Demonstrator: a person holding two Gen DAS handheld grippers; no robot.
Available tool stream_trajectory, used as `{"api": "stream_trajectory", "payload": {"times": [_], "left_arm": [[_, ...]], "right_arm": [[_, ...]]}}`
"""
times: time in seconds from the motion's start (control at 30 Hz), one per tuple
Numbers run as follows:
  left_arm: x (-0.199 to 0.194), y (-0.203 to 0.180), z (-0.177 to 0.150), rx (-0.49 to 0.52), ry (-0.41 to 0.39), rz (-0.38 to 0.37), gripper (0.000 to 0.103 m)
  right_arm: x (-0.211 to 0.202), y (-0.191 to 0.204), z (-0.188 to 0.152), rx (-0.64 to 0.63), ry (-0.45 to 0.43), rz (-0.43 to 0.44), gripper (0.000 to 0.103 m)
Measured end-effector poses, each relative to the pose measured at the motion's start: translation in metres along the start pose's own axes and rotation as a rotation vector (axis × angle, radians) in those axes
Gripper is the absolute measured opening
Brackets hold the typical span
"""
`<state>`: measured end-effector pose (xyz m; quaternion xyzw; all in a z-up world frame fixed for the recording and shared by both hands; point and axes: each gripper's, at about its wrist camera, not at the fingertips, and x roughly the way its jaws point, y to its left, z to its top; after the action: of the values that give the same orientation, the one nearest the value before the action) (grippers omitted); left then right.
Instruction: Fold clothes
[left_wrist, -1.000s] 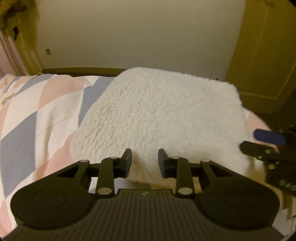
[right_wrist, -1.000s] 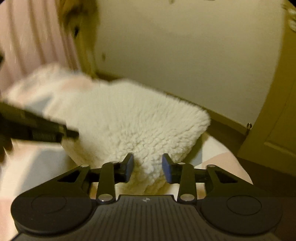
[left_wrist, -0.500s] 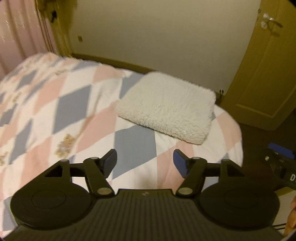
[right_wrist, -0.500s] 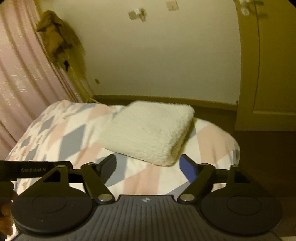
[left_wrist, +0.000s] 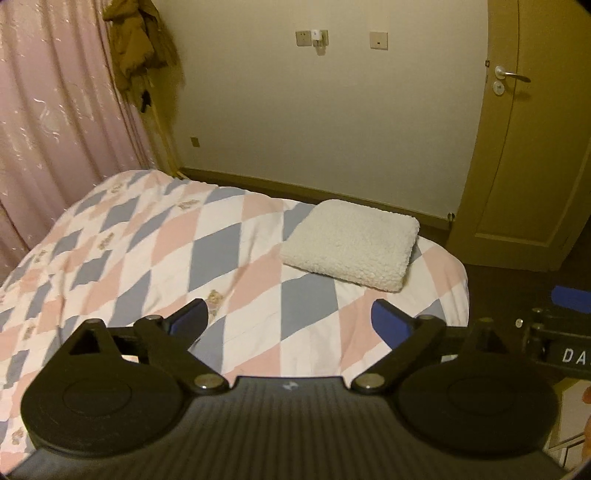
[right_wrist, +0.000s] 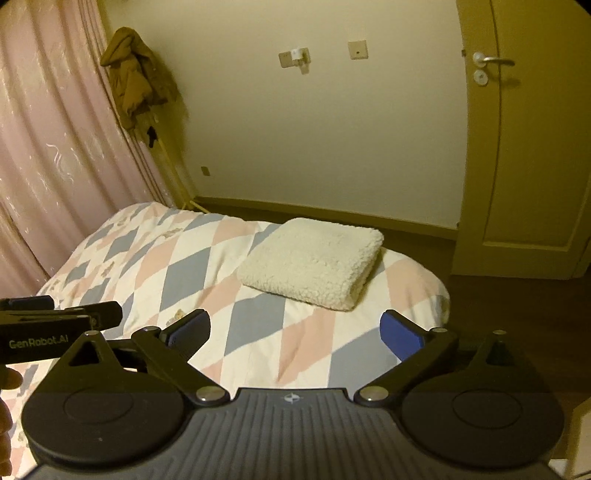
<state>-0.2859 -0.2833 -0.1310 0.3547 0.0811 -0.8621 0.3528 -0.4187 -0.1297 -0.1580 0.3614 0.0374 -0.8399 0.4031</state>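
Bedroom setting, dim yellowish light. Starting at the left: a pink curtain (left_wrist: 55, 122) hangs floor-length along the left wall, with a brown jacket (left_wrist: 135, 40) hung at its inner edge near the corner. On the pale rear wall are two switch plates and a small white plug-in unit (left_wrist: 318, 36), and a low socket plate sits near the skirting.

Below, a bed (left_wrist: 229, 243) takes up the lower left and centre, covered in a quilt of pink, grey-blue and white diamonds with small bear motifs. Cover lies mostly flat, with slight creases near the front.

Task item: a cream fleece garment (left_wrist: 352, 243), folded into a thick rectangular block, lies on the right part of the bed near its far corner. It is in contact with the cover only, and both tools are well apart from it. In the right wrist view the same garment (right_wrist: 314, 264) shows a rounded folded edge toward the right.

The left gripper (left_wrist: 290, 317) is held above the near part of the bed, jaws spread wide, blue pads bare, nothing between them. The right gripper (right_wrist: 295, 330) is likewise spread wide and empty; its body also appears at the right margin of the left wrist view.

At far right, a yellow door (left_wrist: 532, 147) with a metal lever handle (left_wrist: 511, 75) is closed. Dark floor lies beyond the bed.
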Motion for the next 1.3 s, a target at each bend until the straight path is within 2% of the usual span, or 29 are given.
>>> {"api": "stream_trajectory", "payload": {"times": [0.13, 0.47, 0.67, 0.87, 1.13, 1.3], "left_arm": [[-0.033, 0.003, -0.013, -0.011, -0.035, 0.002, 0.102], [-0.083, 0.009, -0.044, -0.030, -0.094, 0.004, 0.102], [-0.104, 0.002, -0.054, -0.006, -0.147, 0.044, 0.103], [-0.116, -0.007, -0.061, 0.010, -0.163, 0.077, 0.103], [-0.112, -0.003, -0.058, -0.027, -0.118, -0.010, 0.103], [-0.096, -0.008, -0.055, -0.019, -0.078, 0.003, 0.102]], "right_arm": [[-0.032, 0.008, -0.007, 0.000, -0.012, -0.021, 0.101], [-0.082, 0.021, -0.023, -0.027, -0.057, -0.058, 0.103], [-0.097, 0.021, -0.027, -0.033, -0.086, -0.089, 0.103], [-0.102, 0.012, -0.031, 0.011, -0.100, -0.117, 0.103], [-0.095, 0.002, -0.030, 0.033, -0.075, -0.144, 0.103], [-0.081, -0.001, -0.029, 0.026, -0.040, -0.140, 0.103]]}}
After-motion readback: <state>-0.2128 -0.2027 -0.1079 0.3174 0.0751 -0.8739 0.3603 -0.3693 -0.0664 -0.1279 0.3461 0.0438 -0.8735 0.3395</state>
